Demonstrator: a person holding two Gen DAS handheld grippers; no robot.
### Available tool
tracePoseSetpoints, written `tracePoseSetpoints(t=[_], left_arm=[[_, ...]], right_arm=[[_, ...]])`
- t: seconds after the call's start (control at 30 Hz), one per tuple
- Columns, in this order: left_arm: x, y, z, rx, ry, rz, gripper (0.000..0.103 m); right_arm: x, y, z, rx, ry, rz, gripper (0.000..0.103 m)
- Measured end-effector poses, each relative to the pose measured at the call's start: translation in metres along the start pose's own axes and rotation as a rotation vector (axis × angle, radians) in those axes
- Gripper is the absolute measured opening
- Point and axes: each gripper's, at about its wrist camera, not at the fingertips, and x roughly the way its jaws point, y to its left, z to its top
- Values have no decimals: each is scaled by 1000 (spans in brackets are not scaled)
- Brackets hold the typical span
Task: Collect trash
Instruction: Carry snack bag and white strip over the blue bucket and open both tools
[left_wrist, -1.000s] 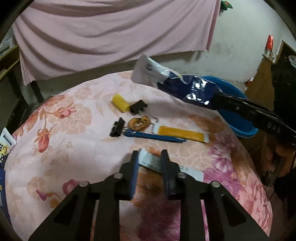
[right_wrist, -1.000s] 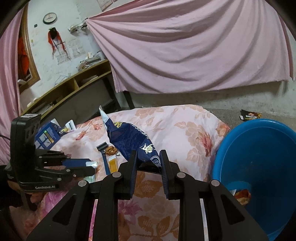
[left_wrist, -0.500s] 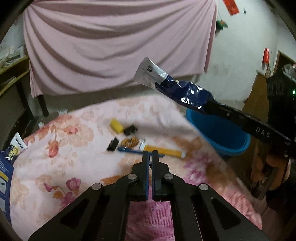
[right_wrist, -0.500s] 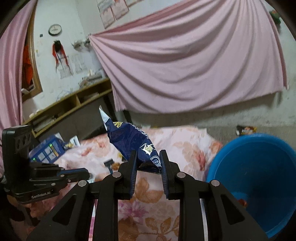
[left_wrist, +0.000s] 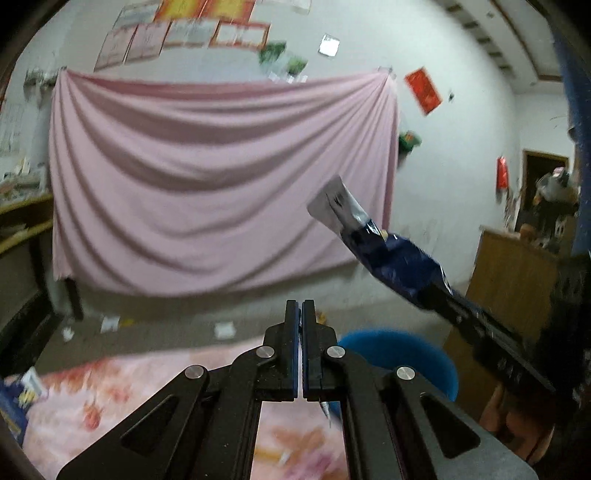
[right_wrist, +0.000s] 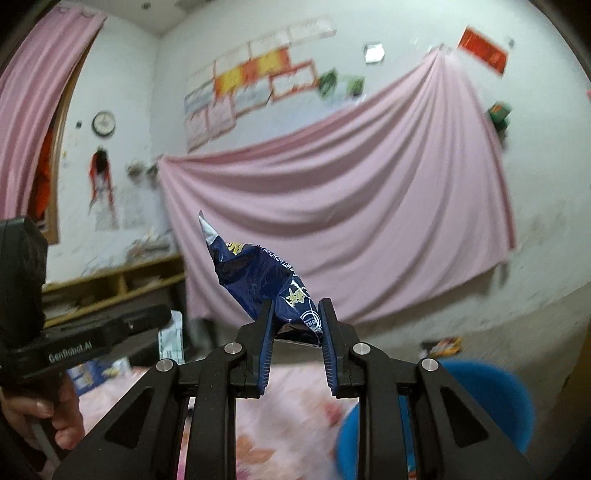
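1. The right gripper (right_wrist: 296, 317) holds a dark blue snack bag (right_wrist: 266, 273) between its 2 fingers.
2. The fingers are only a little way apart, and both pads press on the low end of the bag.
3. The bag sticks up and to the left from the fingers. Its tip is silver and white.
4. The bag is up in the air, with a big pink cloth (right_wrist: 351, 206) on the wall behind it.
5. In the left wrist view you can see the same bag (left_wrist: 384, 254) from the side, at the end of the right gripper (left_wrist: 436, 295).
6. The left gripper (left_wrist: 300, 310) is closed all the way. Its 2 fingers are pressed together.
7. A thin pale strip shows low down by the left gripper's right finger. I cannot tell for sure if it is caught between the pads.
8. In the right wrist view the left gripper (right_wrist: 162, 314) is on the left side, and something white (right_wrist: 171, 341) hangs near its tip. It is too blurry to say what it is.
9. A hand (right_wrist: 55, 417) holds the left gripper's handle.
10. A blue tub (right_wrist: 491, 402) sits low on the right, below the bag and off to the side.
11. A pink flower blanket (left_wrist: 122, 398) lies under both grippers. It looks blurry.
12. A round clock (right_wrist: 103, 123) hangs on the white wall.
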Motion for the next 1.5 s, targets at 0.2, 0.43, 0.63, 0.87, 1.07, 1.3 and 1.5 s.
tracePoseSetpoints(t=[0.2,0.43,0.63,0.87,1.07,1.3,1.5], left_arm=[[1,-45,16,75,-179,-65,0],[30,-88,11,106,-192,-150,0],[64,-107,5,75,-77,-148,0],[110,-108,-6,30,99,-98,0],[134,-100,-4,-47,210,-111,0],[143,-90,-3,-95,306,-98,1],[135,-90,-10,-95,323,-82,9]], right_arm=[[-32,-17,21,-32,-180,-150,21],[-44,-41,27,-47,-209,-286,21],[-32,-67,17,2,-79,-362,21],[-9,-93,-4,55,123,-401,21],[1,-111,-17,133,219,-374,24],[9,-119,-27,174,283,-353,24],[11,-118,-26,173,293,-347,27]])
